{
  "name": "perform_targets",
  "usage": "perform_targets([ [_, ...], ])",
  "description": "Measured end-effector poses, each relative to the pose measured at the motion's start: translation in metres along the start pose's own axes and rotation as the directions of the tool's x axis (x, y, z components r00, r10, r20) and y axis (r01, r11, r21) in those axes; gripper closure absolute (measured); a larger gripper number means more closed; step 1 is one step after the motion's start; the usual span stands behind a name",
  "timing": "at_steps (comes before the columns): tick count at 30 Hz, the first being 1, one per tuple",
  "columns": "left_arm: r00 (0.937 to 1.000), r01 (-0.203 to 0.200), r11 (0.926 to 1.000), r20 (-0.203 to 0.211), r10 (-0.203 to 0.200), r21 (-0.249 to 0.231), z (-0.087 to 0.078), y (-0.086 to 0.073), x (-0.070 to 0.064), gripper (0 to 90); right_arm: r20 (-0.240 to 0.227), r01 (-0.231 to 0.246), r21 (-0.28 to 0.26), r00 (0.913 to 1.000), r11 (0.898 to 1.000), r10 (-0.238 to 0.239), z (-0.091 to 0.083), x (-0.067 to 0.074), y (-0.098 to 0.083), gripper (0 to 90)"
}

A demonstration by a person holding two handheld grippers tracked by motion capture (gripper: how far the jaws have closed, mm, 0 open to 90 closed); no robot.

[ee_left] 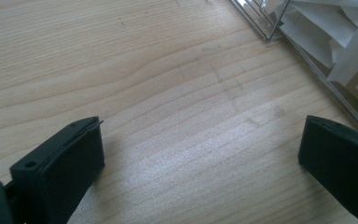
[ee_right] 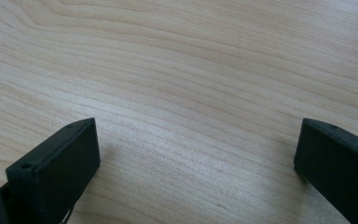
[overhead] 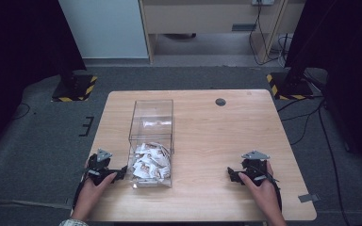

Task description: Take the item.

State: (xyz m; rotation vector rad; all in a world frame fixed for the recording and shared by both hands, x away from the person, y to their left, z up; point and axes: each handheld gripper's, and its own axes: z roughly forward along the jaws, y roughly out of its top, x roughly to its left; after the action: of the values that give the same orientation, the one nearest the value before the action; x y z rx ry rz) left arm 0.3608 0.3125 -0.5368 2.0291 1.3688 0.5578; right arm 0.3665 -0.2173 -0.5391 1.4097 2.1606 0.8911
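Both tongs rest low near the tabletop's (overhead: pixel 202 127) front edge. Left tongs (overhead: pixel 120 174) gape wide, holding nothing, just beside the clear box (overhead: pixel 152 123) of white sachets (overhead: pixel 150 161), whose brown print is too small to read. Bare wood stretches rightward to the right tongs (overhead: pixel 230 173), equally wide and empty.

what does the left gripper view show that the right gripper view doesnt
The left gripper view adds the lower corner and wall of the clear box at its upper right, with white packets behind the wall. The right gripper view adds no object of its own; between the open jaws of the right gripper lies plain wood grain. Both show the wooden table and two black jaws standing wide apart with nothing between them; the left gripper is open as well.
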Motion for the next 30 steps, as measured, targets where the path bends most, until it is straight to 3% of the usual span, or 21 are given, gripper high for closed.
perform_targets([
  [13,1.0,-0.001,1.0,0.001,0.001,0.0,0.0,0.0,0.0,0.0,-0.002,0.0,-0.005,1.0,1.0,0.0,-0.001,0.0,0.0,2.9],
  [15,1.0,0.0,1.0,0.001,0.0,0.0,0.0,0.0,0.0,0.0,-0.025,0.001,-0.007,0.9997,1.0,-0.001,-0.002,0.0,0.001,7.8],
  [17,1.0,-0.001,1.0,0.001,0.001,0.0,0.0,0.0,0.0,0.0,-0.031,-0.004,-0.01,0.9995,1.0,0.003,-0.004,0.001,0.002,6.7],
  [30,1.0,-0.001,1.0,0.001,0.001,0.0,0.0,0.0,0.0,0.0,0.004,0.064,-0.035,0.998,0.997,-0.064,-0.021,0.01,0.014,11.5],
])
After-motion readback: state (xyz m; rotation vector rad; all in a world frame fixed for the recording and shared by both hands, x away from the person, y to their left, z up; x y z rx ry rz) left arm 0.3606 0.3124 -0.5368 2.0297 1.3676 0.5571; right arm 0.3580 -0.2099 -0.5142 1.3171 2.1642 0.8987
